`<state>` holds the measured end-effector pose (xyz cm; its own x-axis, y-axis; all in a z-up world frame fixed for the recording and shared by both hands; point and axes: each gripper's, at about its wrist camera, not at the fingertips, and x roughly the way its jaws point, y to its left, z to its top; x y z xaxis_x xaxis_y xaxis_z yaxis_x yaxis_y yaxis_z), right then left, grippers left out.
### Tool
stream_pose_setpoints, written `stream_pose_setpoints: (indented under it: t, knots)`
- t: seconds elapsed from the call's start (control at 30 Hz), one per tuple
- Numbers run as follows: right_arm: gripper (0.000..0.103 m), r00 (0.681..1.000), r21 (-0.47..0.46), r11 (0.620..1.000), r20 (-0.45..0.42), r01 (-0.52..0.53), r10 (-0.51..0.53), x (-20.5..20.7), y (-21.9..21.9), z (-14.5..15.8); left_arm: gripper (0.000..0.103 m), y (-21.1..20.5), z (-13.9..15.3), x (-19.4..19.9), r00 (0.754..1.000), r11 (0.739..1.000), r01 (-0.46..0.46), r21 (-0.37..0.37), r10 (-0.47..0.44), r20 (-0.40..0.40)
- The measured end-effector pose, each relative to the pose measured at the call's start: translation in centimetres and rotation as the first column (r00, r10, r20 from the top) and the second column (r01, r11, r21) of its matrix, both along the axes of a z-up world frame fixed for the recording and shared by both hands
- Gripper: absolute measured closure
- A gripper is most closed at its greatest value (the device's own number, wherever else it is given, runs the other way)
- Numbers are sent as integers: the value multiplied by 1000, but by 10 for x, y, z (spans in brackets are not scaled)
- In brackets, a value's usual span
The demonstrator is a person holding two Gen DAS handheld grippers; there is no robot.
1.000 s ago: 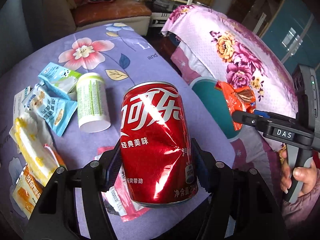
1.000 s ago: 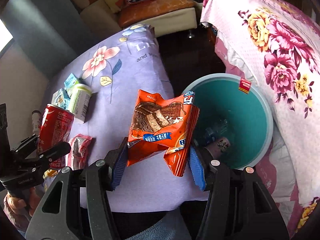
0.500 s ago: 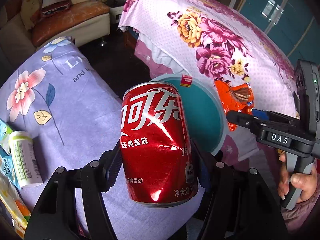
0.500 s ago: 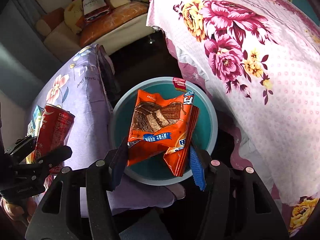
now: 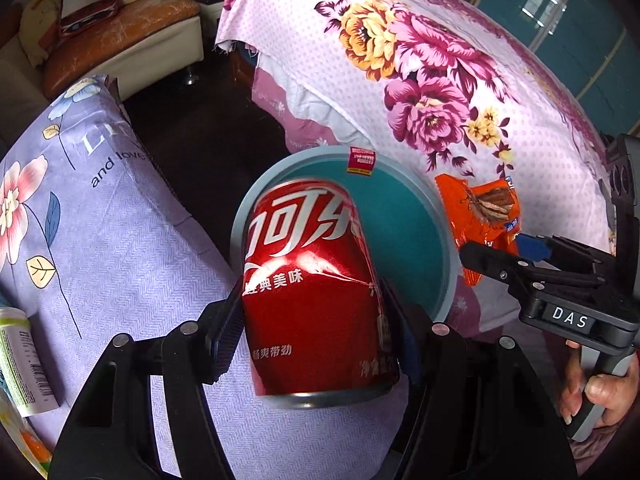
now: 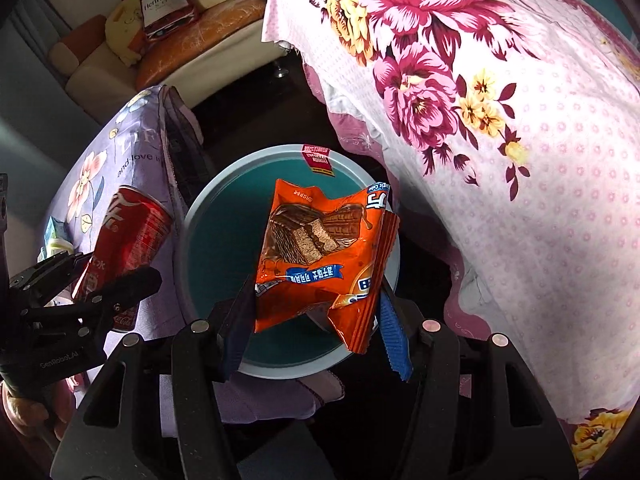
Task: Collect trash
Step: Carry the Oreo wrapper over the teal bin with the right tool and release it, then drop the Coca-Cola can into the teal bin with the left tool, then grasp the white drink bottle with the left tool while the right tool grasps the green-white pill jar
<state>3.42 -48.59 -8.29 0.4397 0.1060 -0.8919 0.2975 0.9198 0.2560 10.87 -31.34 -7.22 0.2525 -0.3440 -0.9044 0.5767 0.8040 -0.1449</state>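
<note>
My left gripper (image 5: 314, 328) is shut on a dented red cola can (image 5: 312, 280), held upright over the left rim of a teal round bin (image 5: 408, 232). The same can (image 6: 128, 240) shows at the left of the right wrist view, just left of the bin (image 6: 224, 248). My right gripper (image 6: 316, 320) is shut on an orange cake wrapper (image 6: 320, 256), which hangs over the bin's opening. In the left wrist view that wrapper (image 5: 480, 216) sits at the bin's right rim. A small red label (image 5: 361, 160) sticks to the bin's far rim.
A lilac flowered cloth (image 5: 120, 248) covers the surface to the left, with a white-green bottle (image 5: 20, 360) at its edge. A pink flowered bedspread (image 5: 440, 80) rises to the right. A sofa (image 6: 192, 40) stands behind. A person's hand (image 5: 600, 392) grips the right handle.
Both grippers have swung right, away from the litter on the lilac cloth, and sunk a little. The can and the wrapper now hang at the teal bin; both grips look unchanged.
</note>
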Motion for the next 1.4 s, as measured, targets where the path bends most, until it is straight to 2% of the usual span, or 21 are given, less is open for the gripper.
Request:
stream_pose_setpoints:
  t: [0.07,0.13,0.3,0.5,0.6,0.63,0.67,1.07,1.4]
  knots:
    - [49,1000,-3,1000,-3,1,-1,1,0,0,29,1,2,1,1000,1000,-6,-2,6,7]
    - [49,1000,-6,1000,-7,0,0,3,1,0,17,3,5,2,999,1000,-22,1,22,33]
    - [48,1000,-17,1000,-17,-11,11,8,8,1,13,14,9,4,997,999,-49,0,48,53]
    - [46,999,-26,999,-37,-41,40,15,23,0,12,36,5,8,996,996,-89,-6,89,26]
    - [37,998,-30,998,-41,-57,56,19,33,3,11,47,4,8,994,994,-107,-9,107,15]
    - [30,997,-29,998,-42,-61,60,19,36,4,11,50,4,8,994,994,-112,-11,112,12]
    - [29,997,-31,997,-42,-64,63,20,39,6,11,54,4,8,993,993,-116,-14,116,10]
    - [25,995,-52,994,-53,-93,90,22,77,27,10,98,18,-1,986,985,-164,-49,166,20]
    - [23,982,-77,980,-55,-185,181,33,137,46,8,159,34,-9,968,966,-245,-86,248,36]
